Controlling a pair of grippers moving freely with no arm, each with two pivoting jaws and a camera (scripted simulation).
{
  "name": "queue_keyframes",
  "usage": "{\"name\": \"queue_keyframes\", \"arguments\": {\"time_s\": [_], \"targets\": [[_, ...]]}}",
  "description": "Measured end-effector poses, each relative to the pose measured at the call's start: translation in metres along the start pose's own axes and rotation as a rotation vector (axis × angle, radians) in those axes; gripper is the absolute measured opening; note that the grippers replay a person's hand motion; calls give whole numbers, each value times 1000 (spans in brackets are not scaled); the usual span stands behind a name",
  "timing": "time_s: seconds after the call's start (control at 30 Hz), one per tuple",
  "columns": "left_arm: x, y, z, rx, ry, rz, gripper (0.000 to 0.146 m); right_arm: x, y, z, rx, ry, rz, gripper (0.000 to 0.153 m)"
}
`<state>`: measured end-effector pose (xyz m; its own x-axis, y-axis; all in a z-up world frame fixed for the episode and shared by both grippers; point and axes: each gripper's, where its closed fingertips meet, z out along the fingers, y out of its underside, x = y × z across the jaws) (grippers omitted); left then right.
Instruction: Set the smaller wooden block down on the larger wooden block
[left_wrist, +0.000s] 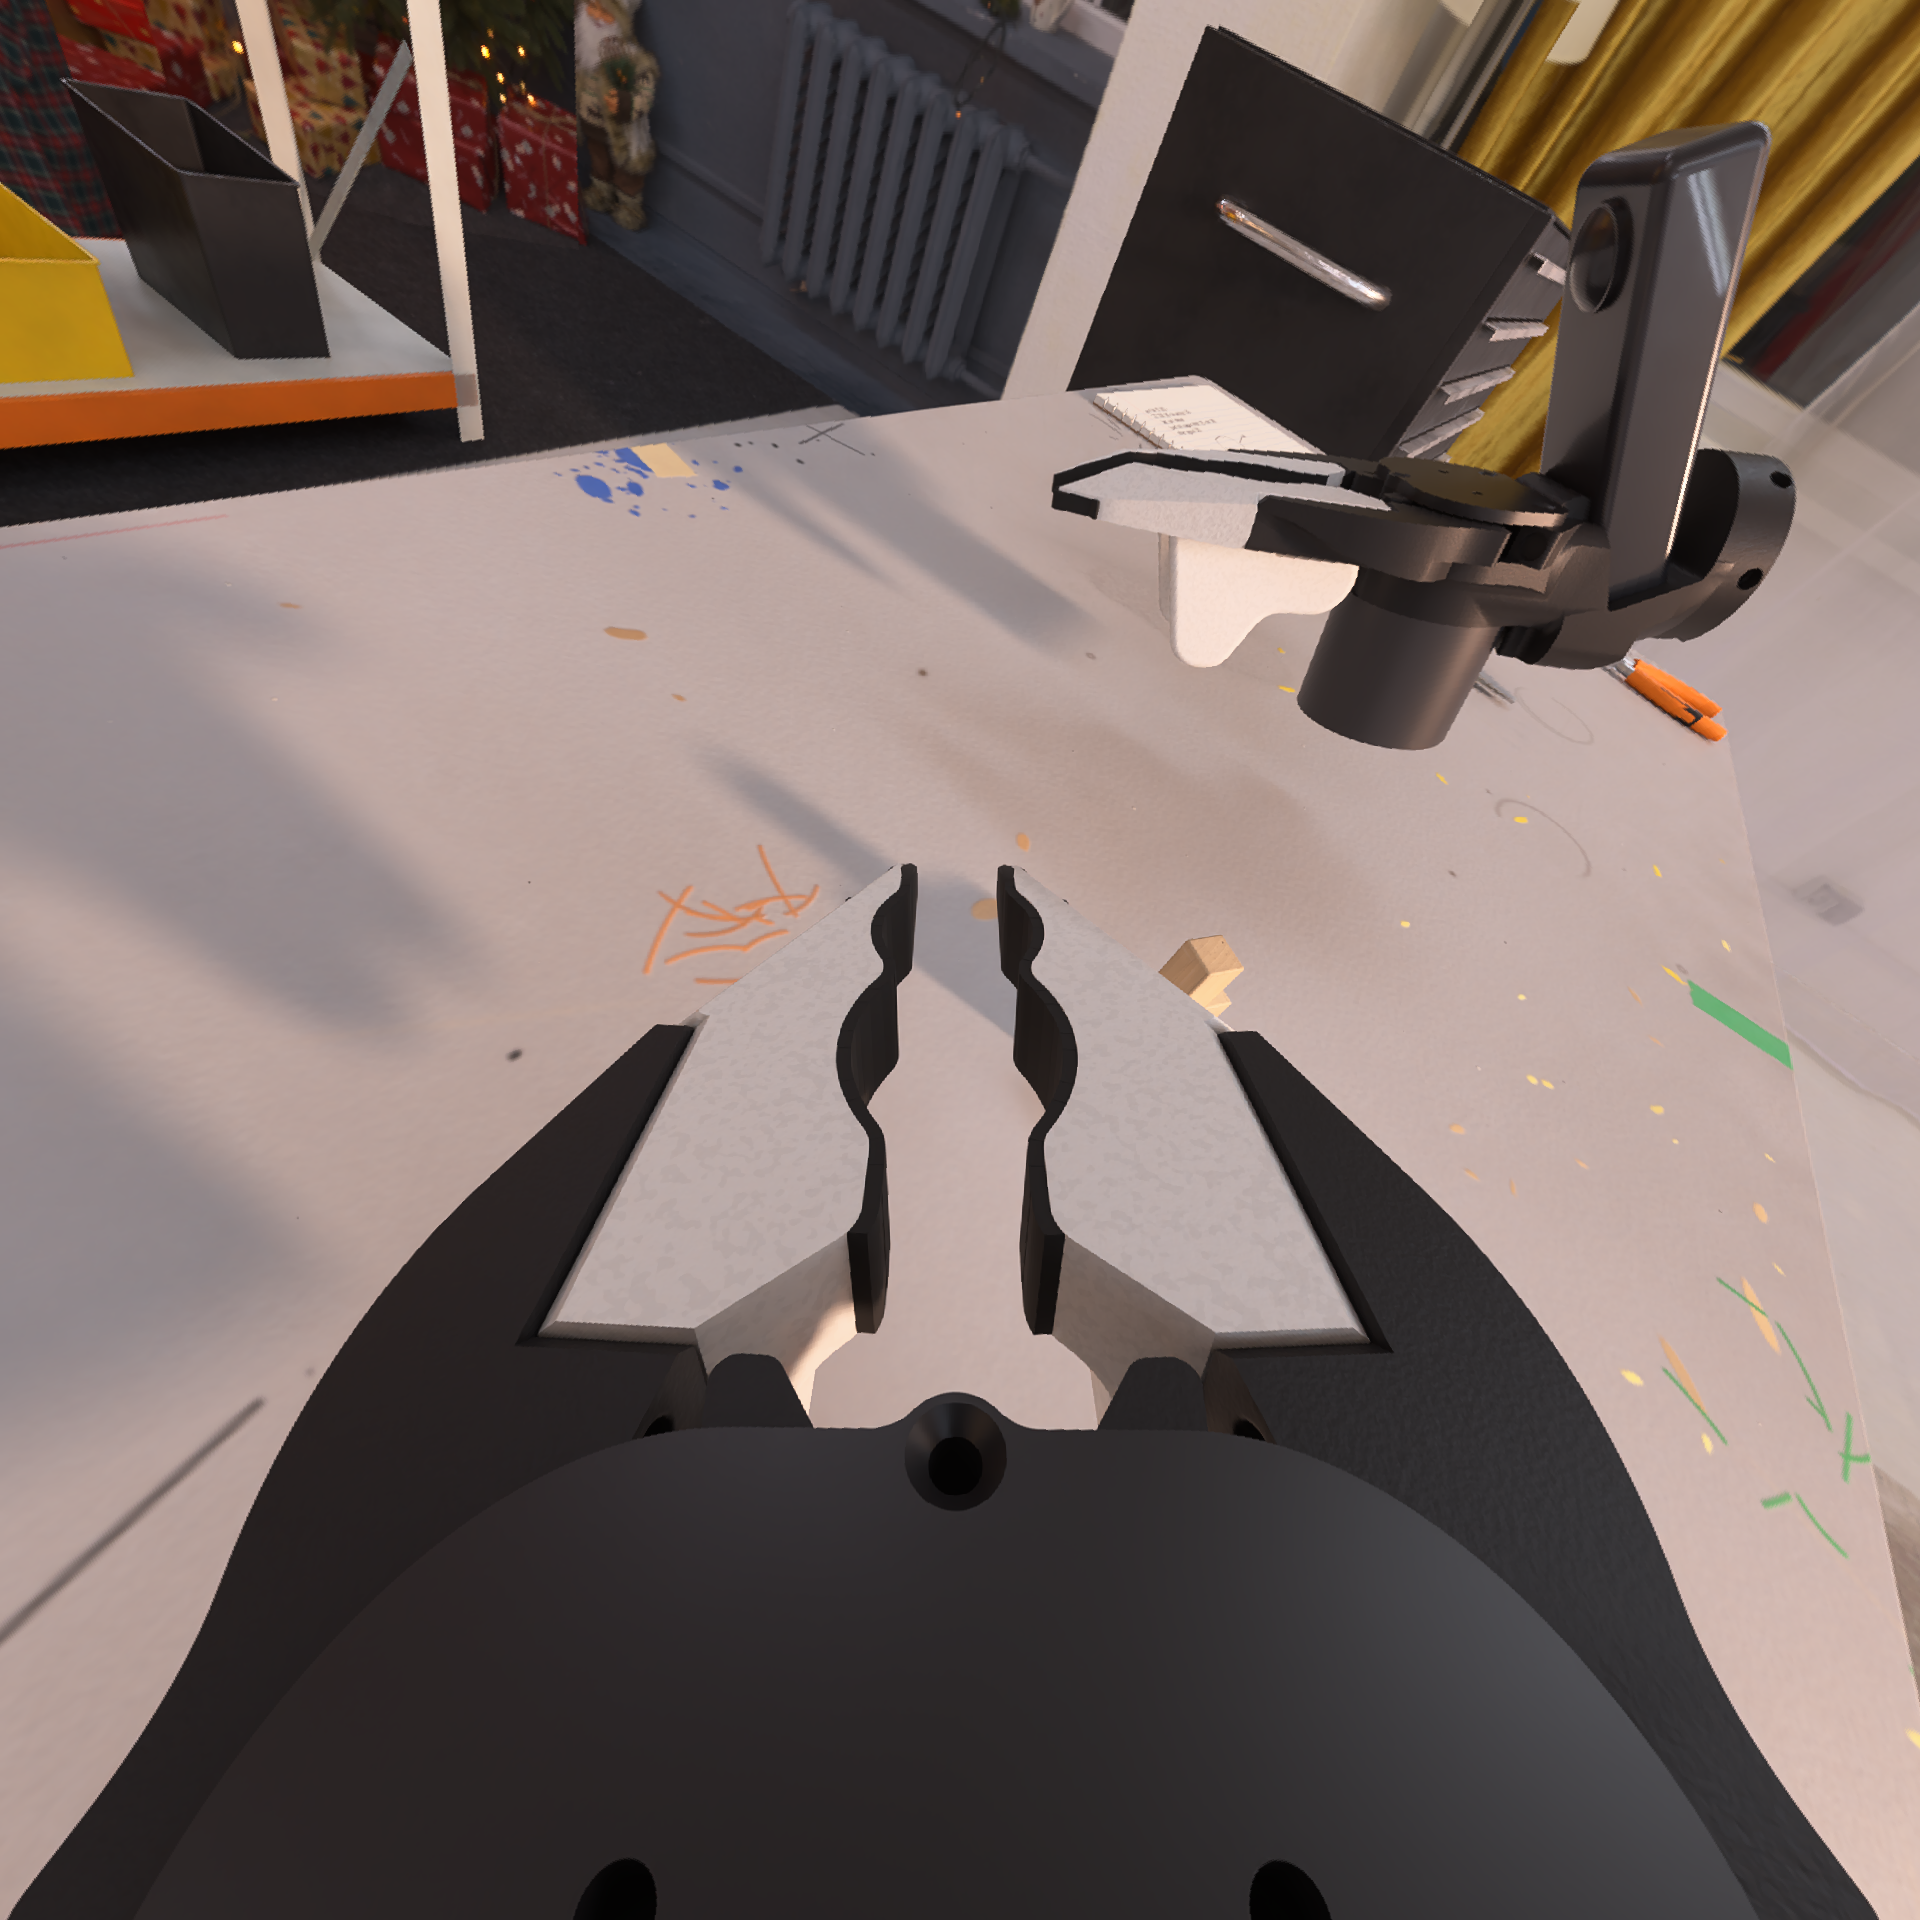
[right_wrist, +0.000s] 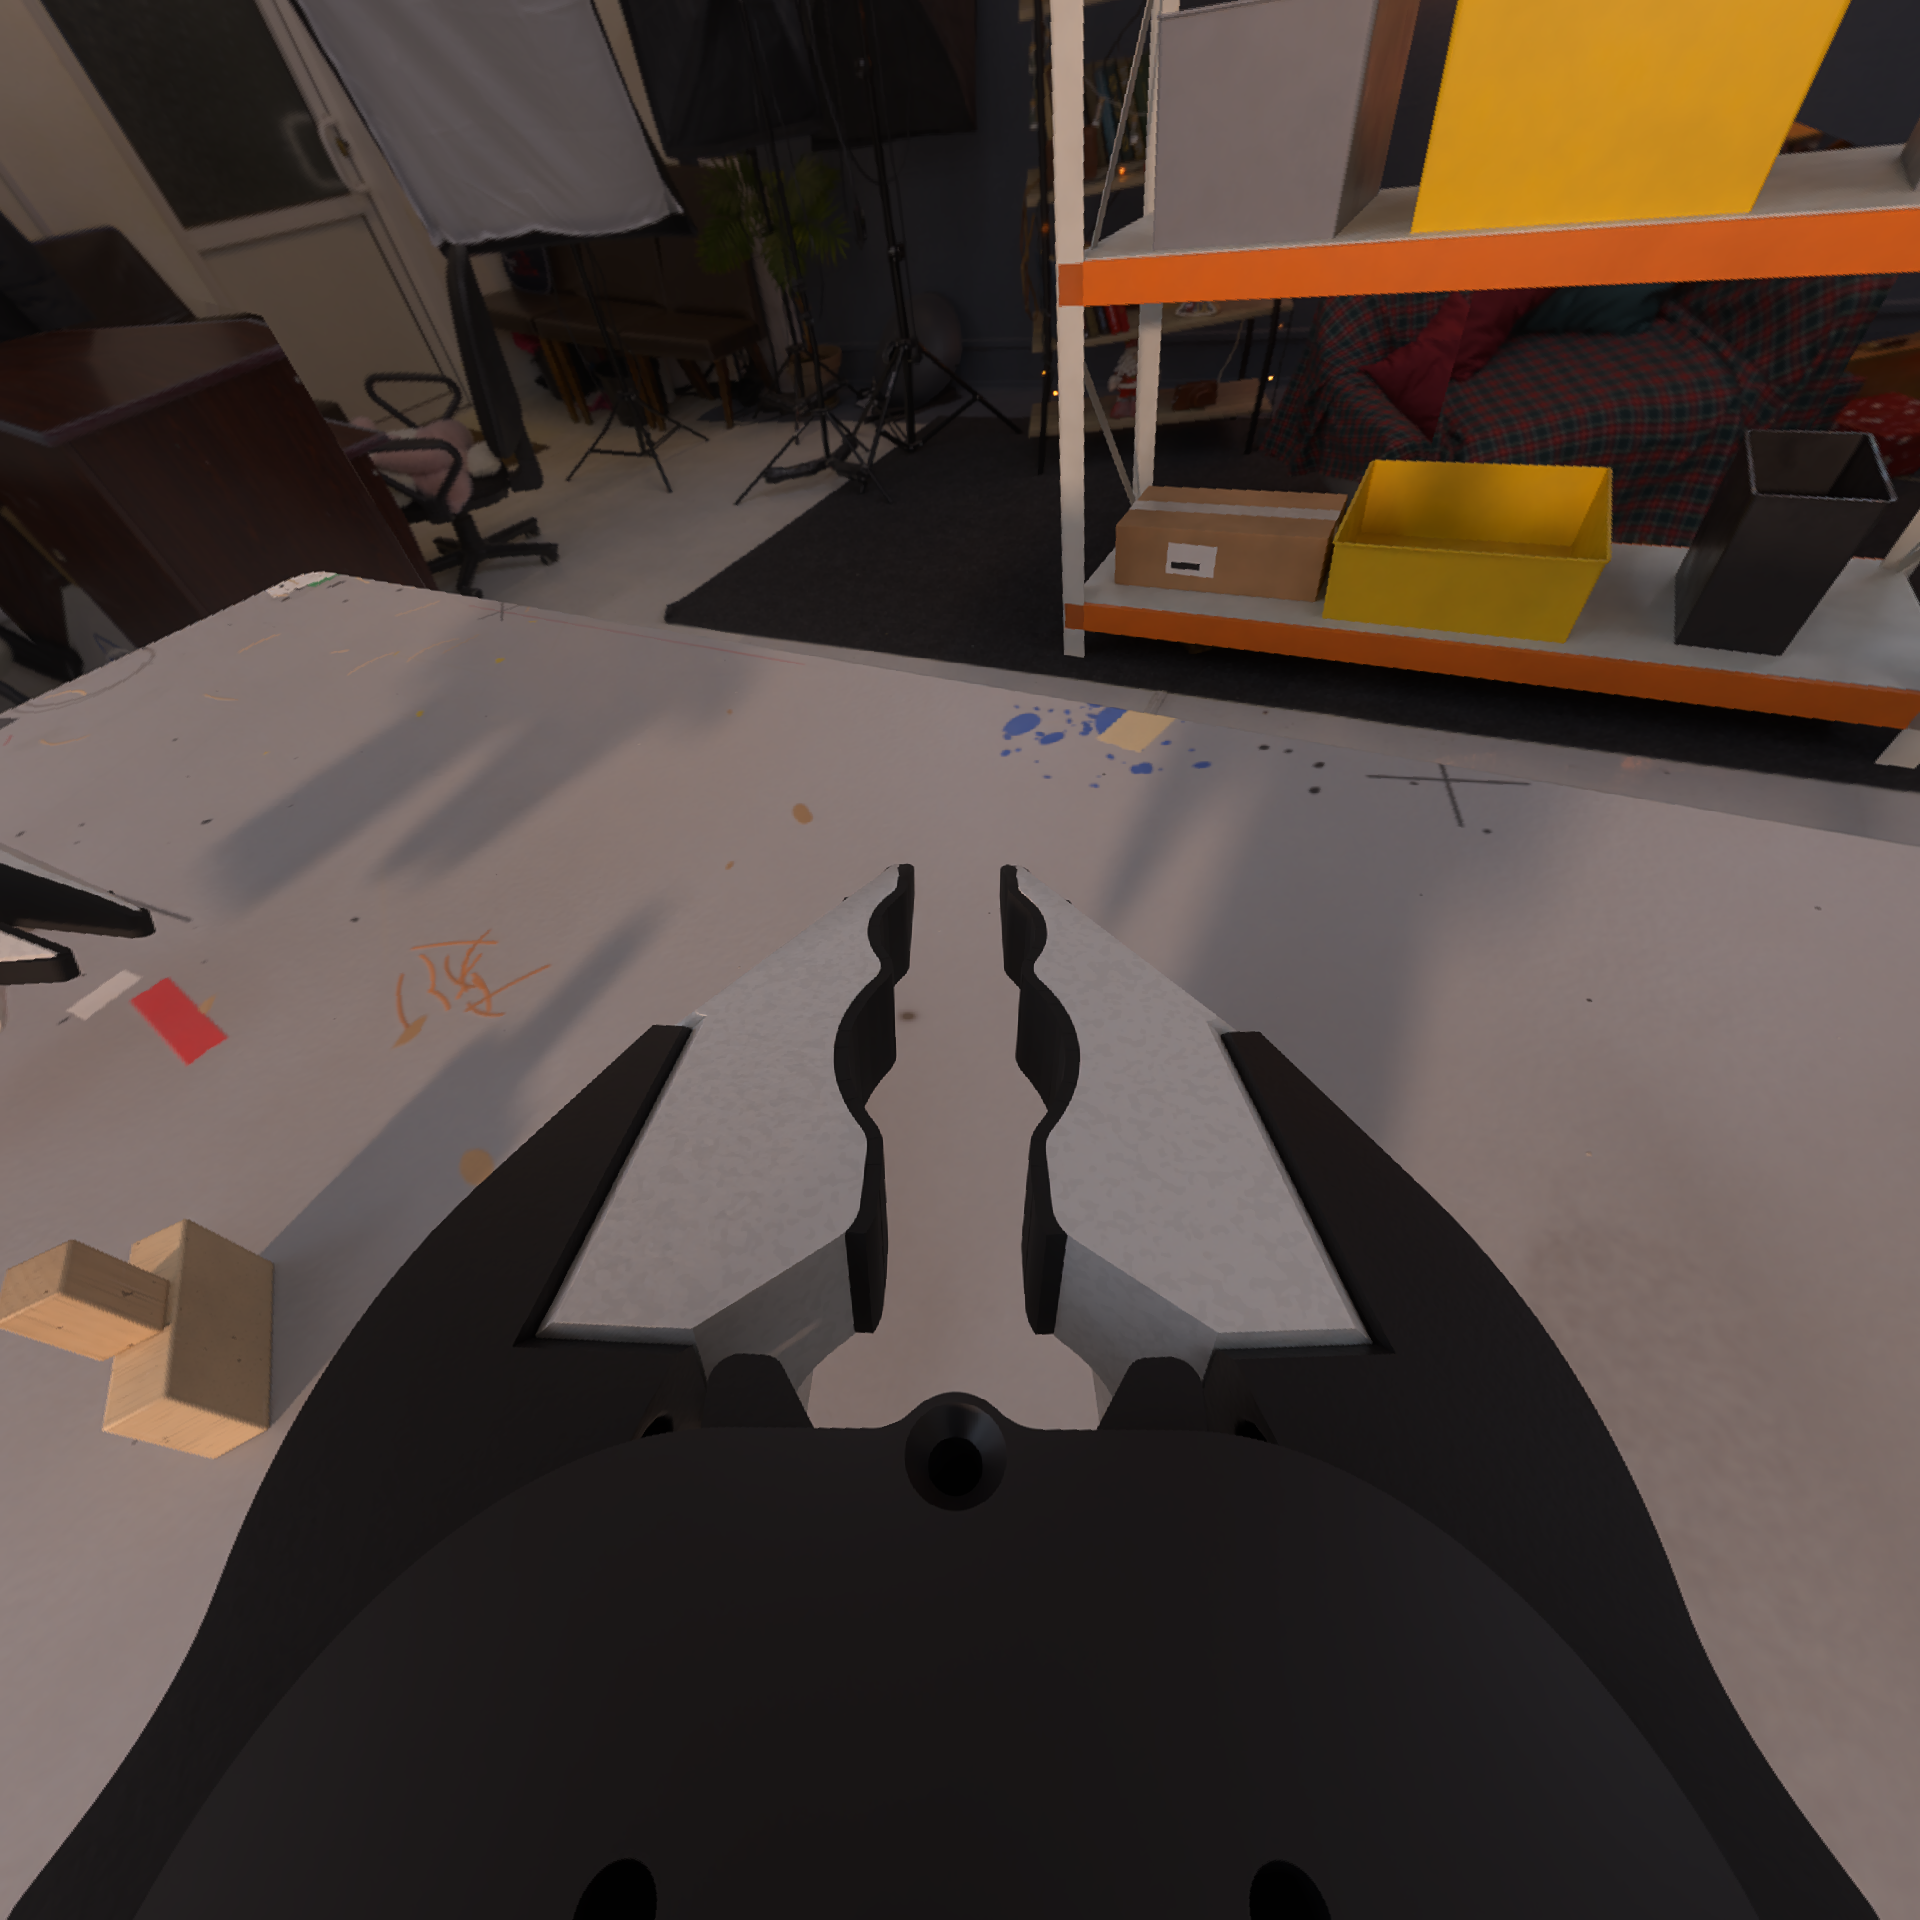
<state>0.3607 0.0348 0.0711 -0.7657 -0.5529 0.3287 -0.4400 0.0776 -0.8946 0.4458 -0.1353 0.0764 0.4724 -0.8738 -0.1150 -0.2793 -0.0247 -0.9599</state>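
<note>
The two wooden blocks sit on the paint-flecked table (right_wrist: 1351, 987), at the lower left of the right wrist view. The smaller wooden block (right_wrist: 83, 1299) appears to lie across the larger wooden block (right_wrist: 197, 1340), overhanging it to one side and touching it; whether it rests fully on top or leans against the upper edge cannot be settled from this angle. In the left wrist view only a pale corner of the blocks shows, just past the left gripper's right-hand finger, so that view does not resolve the contact either. Judged from this arrangement, the placement step looks complete or nearly so, which would explain why neither tool is near the stack. The left gripper (left_wrist: 956, 883) is released: its jaws stand slightly apart with nothing between them, pointing forward and down over bare table beside orange scribbles (left_wrist: 727, 914). The right gripper (right_wrist: 956, 883) is likewise released and empty, angled down toward the table with the blocks well off to its left. Seen from the left wrist view, the right gripper hangs above the far right part of the table, fingers level and pointing left, near a notepad (left_wrist: 1184, 416) and an orange tool (left_wrist: 1673, 701). A shelving unit (right_wrist: 1455, 623) with a yellow bin (right_wrist: 1465, 551) stands beyond the table.
</note>
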Motion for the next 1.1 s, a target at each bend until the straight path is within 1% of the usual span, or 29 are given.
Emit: {"name": "queue_keyframes", "arguments": {"time_s": [0.6, 1.1], "targets": [[0, -1, -1, 10, 5, -7, 15, -1, 0, 0, 3, 0, -9, 16], [0, -2, -2, 16, 17, -23, 15, -2, 4, 2, -29, -1, -14, 16]]}}
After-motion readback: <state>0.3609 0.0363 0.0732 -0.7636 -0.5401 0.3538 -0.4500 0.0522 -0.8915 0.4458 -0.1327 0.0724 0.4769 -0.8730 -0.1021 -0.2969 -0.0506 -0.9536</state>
